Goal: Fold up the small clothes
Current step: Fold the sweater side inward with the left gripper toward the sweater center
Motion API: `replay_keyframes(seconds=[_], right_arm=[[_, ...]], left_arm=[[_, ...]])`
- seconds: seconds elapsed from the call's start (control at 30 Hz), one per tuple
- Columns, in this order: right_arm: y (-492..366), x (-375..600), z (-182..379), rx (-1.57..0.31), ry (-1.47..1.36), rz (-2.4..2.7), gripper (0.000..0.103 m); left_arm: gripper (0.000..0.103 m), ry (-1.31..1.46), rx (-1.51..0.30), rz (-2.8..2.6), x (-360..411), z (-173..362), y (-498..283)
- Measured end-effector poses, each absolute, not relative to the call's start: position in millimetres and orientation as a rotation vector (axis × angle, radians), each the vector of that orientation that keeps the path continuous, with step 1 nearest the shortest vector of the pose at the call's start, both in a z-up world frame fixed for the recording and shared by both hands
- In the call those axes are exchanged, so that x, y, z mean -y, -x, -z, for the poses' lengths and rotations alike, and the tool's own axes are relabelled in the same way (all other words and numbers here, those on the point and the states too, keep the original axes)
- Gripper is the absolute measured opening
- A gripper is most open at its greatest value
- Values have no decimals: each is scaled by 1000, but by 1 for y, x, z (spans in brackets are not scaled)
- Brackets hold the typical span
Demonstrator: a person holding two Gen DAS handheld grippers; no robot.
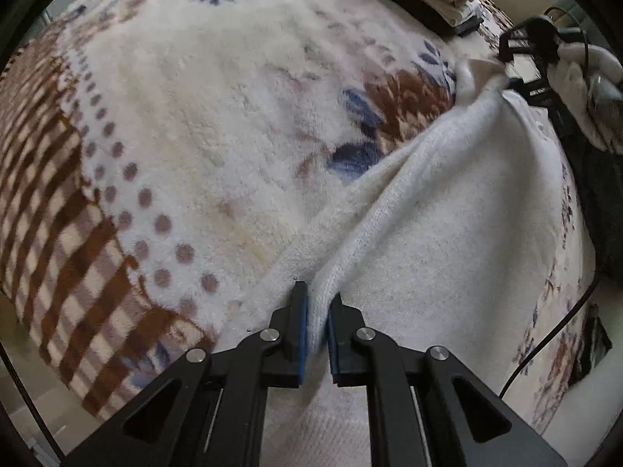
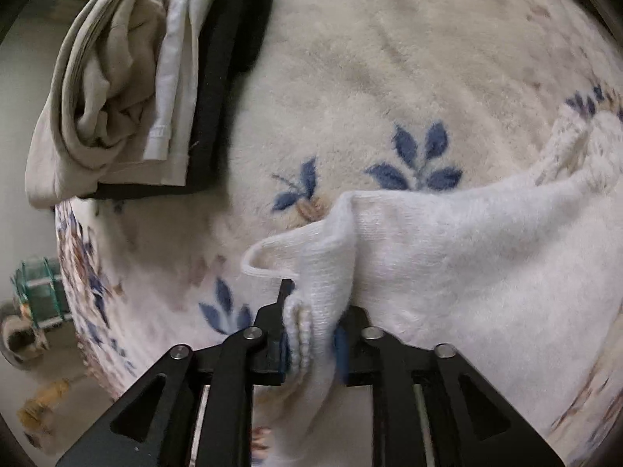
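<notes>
A white knitted garment (image 1: 447, 210) lies spread on a fleecy floral blanket (image 1: 202, 116) covering a bed, one edge stretched between two tools. The left hand-held gripper (image 1: 318, 323) is clamped on a thin fold of the garment's hem, its blue pads (image 1: 303, 323) pressed against the cloth. The right hand-held gripper (image 2: 311, 330) has a thicker bunch of the same knit between its jaws, near a stack of folded clothes (image 2: 128, 89) at the blanket's edge.
</notes>
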State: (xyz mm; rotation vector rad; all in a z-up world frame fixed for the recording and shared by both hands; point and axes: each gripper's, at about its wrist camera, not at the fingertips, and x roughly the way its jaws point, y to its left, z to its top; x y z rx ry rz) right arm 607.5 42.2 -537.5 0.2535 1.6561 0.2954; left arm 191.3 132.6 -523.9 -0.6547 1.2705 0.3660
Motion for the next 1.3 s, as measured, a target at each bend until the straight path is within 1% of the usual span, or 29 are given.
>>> replay_keyframes(seconds=[0.03,0.07,0.1,0.13,0.2,0.23,0.27,0.3,0.4,0.47,0.63,0.73,0.8,0.87,0.9,0.93,0.97,1.03,1.07,1.1,1.13,1.17,1.2,1.3], right_arm=[[-610,-42,534,-1661,-288,-298,37],[-613,-45,529,-1666,-334,-317,58],[-616,-45,523,-1663,-426,-384,67],[-618,-43,516,-1647,-507,-450,78],[-622,-37,495,-1585,-577,-538,79],[-622,-33,485,-1562,-551,-551,79],[-620,-28,476,-1541,-493,-546,79],[-616,-23,469,-1523,-445,-541,79],[-594,3,459,-1505,-371,-516,79],[-574,27,456,-1501,-339,-493,79],[-496,89,465,-1548,-217,-408,79],[-439,119,483,-1633,-214,-358,79],[-396,137,497,-1689,-250,-367,79],[-361,147,511,-1740,-293,-378,79],[-337,152,520,-1772,-314,-396,79],[-320,154,530,-1800,-322,-405,79],[-299,157,542,-1843,-347,-408,79],[-262,160,562,-1903,-409,-413,79],[-247,160,572,-1932,-435,-408,79],[-228,160,583,-1953,-486,-406,78],[-217,159,589,-1960,-523,-414,60],[-206,160,593,-1948,-556,-402,21],[-195,161,596,-1935,-594,-374,11],[-178,163,587,-1865,-600,-329,11]], left_arm=[[11,675,-1267,-363,-134,522,-193],[11,719,-1257,-348,-137,522,-191],[12,753,-1253,-341,-141,522,-188],[15,782,-1255,-347,-145,522,-186],[15,832,-1240,-344,-151,517,-179],[16,840,-1236,-353,-154,513,-178],[23,845,-1236,-367,-157,510,-176],[25,854,-1231,-371,-161,505,-174],[37,869,-1235,-372,-168,494,-172],[47,884,-1235,-350,-170,493,-175],[48,783,-1329,-354,-160,511,-183],[48,707,-1385,-325,-146,521,-184],[48,602,-1415,-322,-133,525,-185],[47,531,-1409,-316,-124,526,-185],[47,487,-1397,-314,-119,526,-185],[40,463,-1387,-306,-115,526,-185],[24,447,-1379,-296,-113,526,-185],[14,438,-1375,-279,-112,527,-183],[11,433,-1373,-269,-112,526,-182],[11,419,-1375,-254,-112,525,-182],[10,402,-1380,-236,-112,524,-182],[10,392,-1386,-217,-113,523,-184],[10,380,-1395,-191,-117,521,-183],[10,389,-1421,-104,-130,528,-187]])
